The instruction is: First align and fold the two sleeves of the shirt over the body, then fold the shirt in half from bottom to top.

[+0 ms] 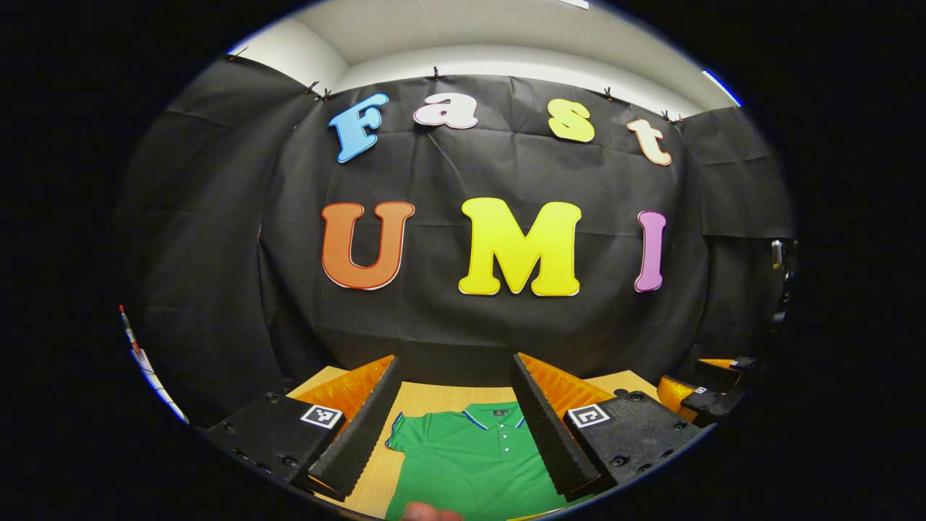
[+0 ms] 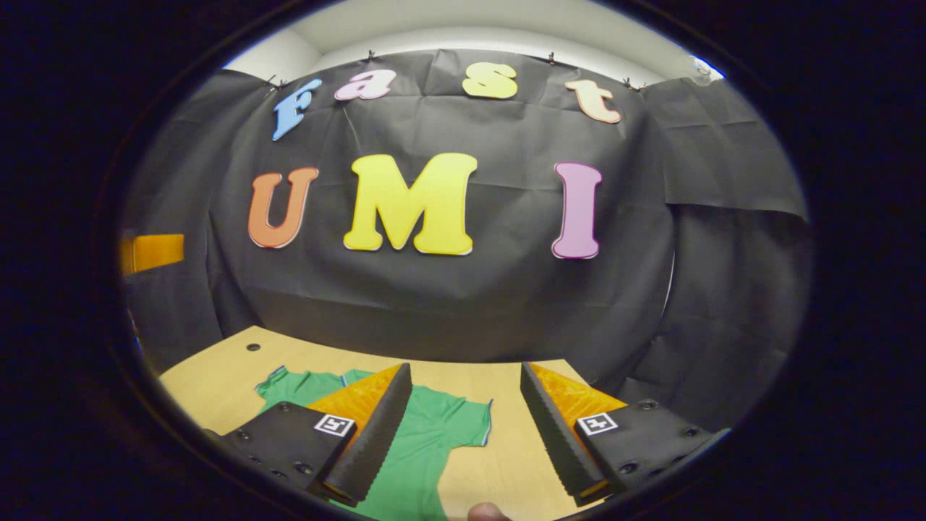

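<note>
A green polo shirt (image 1: pixel 470 463) lies flat on the wooden table (image 1: pixel 419 398), collar (image 1: pixel 495 416) away from me, with a short sleeve (image 1: pixel 396 434) spread out to its left. My left gripper (image 1: pixel 456 373) hovers open above the shirt's chest, and the cloth shows between its fingers. In the right gripper view the shirt (image 2: pixel 427 441) lies to the lower left, one sleeve (image 2: pixel 466 423) reaching into the gap. My right gripper (image 2: pixel 464 373) is open above bare table beside that sleeve. The right gripper (image 1: pixel 712 396) also shows at the far right of the left gripper view.
The table (image 2: pixel 217 383) ends at the black cloth wall behind it and has a small round hole (image 2: pixel 252 346) near its far left corner. A fingertip (image 1: pixel 430 512) shows at the bottom edge. An orange strip (image 2: pixel 155 251) sits at the far left.
</note>
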### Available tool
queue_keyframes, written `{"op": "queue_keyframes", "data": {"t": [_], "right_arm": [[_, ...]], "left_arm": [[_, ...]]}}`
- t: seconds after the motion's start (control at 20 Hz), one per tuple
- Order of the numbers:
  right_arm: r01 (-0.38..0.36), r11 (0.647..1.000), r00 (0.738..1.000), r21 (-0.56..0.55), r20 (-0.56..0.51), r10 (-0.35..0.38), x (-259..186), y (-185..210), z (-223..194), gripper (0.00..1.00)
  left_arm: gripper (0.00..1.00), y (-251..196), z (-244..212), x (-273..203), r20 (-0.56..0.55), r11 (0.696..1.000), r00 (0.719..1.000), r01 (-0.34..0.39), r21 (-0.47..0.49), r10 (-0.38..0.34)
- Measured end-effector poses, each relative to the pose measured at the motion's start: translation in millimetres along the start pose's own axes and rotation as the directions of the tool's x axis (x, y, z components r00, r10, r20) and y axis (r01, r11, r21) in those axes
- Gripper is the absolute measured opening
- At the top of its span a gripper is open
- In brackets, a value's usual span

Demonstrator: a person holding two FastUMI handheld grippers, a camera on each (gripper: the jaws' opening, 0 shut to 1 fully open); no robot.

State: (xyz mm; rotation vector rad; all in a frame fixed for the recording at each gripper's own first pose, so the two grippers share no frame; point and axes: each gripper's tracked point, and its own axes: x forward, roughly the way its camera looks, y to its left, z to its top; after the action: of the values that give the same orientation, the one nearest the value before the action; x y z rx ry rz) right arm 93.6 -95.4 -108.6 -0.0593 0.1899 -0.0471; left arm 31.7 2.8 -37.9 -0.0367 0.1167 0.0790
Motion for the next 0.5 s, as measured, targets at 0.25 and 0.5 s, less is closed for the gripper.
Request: {"op": "queue_keyframes", "data": {"t": [0.25,0.5], "right_arm": [[-0.022,1.0,0.994,-0.001,-0.104,0.022,59,-19,-50,0.96],[-0.021,0.999,0.969,0.048,-0.243,0.032,115,-29,-115,0.96]], "left_arm": [[1.0,2,-7,18,-0.03,0.998,0.998,-0.049,0.028,0.05],[0.97,-10,-19,33,-0.073,0.999,0.997,-0.036,0.03,0.038]]}}
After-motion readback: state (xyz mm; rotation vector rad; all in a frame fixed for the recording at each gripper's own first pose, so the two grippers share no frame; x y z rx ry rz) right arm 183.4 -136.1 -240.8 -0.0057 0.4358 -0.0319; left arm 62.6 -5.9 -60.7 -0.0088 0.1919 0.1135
